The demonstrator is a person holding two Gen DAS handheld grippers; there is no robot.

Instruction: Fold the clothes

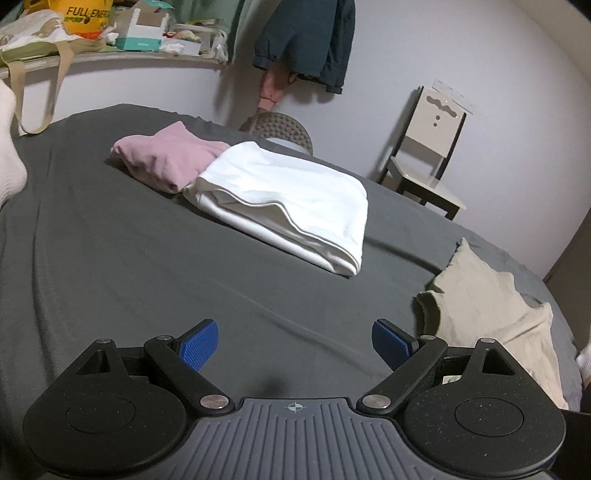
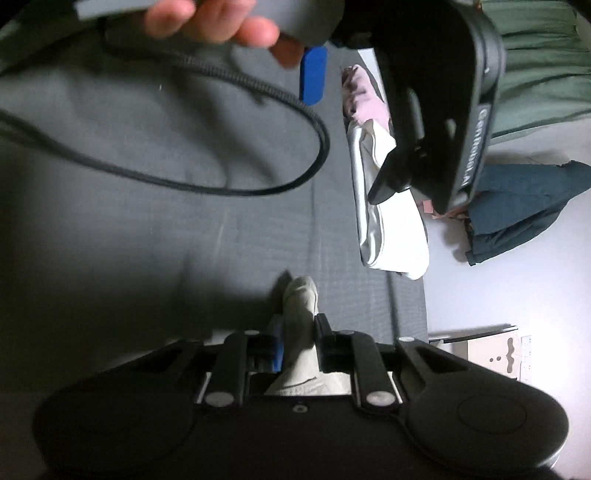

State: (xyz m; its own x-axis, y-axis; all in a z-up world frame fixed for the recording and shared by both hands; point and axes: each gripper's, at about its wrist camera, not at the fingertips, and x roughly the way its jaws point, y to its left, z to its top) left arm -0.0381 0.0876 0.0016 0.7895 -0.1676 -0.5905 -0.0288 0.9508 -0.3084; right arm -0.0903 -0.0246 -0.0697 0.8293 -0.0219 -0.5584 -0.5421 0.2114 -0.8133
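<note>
Left gripper (image 1: 294,345) at the bottom of the left wrist frame, blue pads (image 1: 197,345) spread wide, nothing between them; it hangs over bare grey bed sheet (image 1: 110,258); at lower right of that frame, a crumpled beige garment (image 1: 487,306) lies on the sheet, just beside the right-hand finger.

Right gripper (image 2: 298,332) at bottom centre of the right wrist frame, fingers pressed onto a fold of the beige garment (image 2: 301,317); cloth bunches up between them and pokes out past the tips; view is rolled on its side, sheet (image 2: 166,221) filling the left half.

Mid-distance, centre of the left wrist frame: folded white garment (image 1: 291,199) flat on the sheet, layered edges facing the camera; touching its far left end, a folded pink garment (image 1: 166,158), the white one slightly overlapping it; both show in the right wrist frame at upper centre, white (image 2: 395,229) and pink (image 2: 364,99).

Upper part of the right wrist frame: a hand (image 2: 221,22) gripping the other tool, black cable (image 2: 295,184) looping beneath; blurred.

Far: beige chair (image 1: 424,155) at right against the wall; dark teal clothing (image 1: 310,40) hanging at top centre; cluttered shelf (image 1: 122,57) at upper left, a yellow bag (image 1: 86,14) on it.
</note>
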